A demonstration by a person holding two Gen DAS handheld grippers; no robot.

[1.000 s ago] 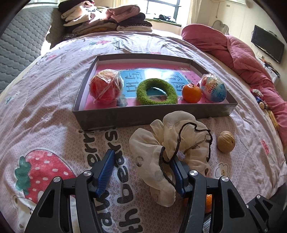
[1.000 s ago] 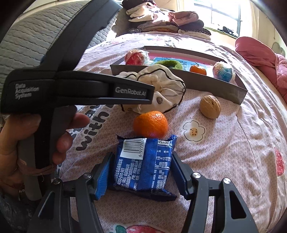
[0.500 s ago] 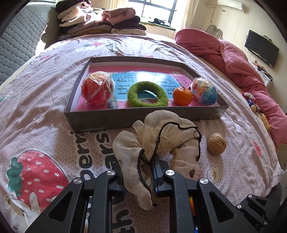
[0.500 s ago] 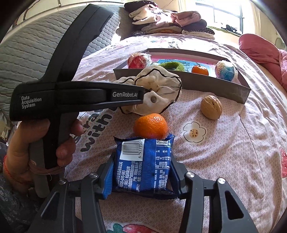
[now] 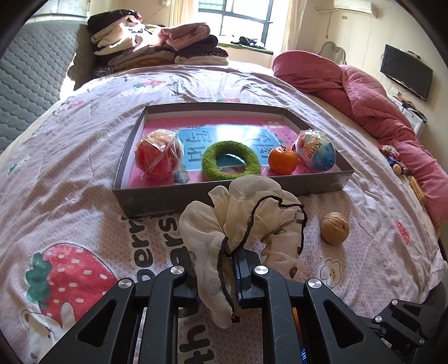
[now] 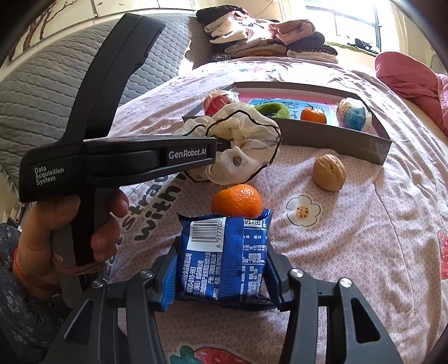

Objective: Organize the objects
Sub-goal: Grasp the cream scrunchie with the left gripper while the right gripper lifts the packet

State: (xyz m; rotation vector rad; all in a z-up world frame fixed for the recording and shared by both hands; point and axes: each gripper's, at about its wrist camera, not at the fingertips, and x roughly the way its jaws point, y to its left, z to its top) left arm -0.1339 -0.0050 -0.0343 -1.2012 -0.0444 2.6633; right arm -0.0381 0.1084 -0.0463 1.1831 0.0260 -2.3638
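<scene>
Two grips: both pinched tight
Left gripper (image 5: 214, 275): clamps cream scrunchie (image 5: 240, 221) before the tray (image 5: 224, 193); dangling cord may snag
Right gripper (image 6: 221, 275): squeezes blue snack packet (image 6: 224, 252) on the bedspread; slick wrapper may slip

A home bedroom

A bed (image 5: 84, 156) with a strawberry-print sheet fills the view; folded clothes (image 5: 151, 47) are stacked at 11 o'clock, a pink quilt (image 5: 372, 106) and wall television (image 5: 406, 71) at 2 o'clock, a window (image 5: 238, 19) at 12.
</scene>
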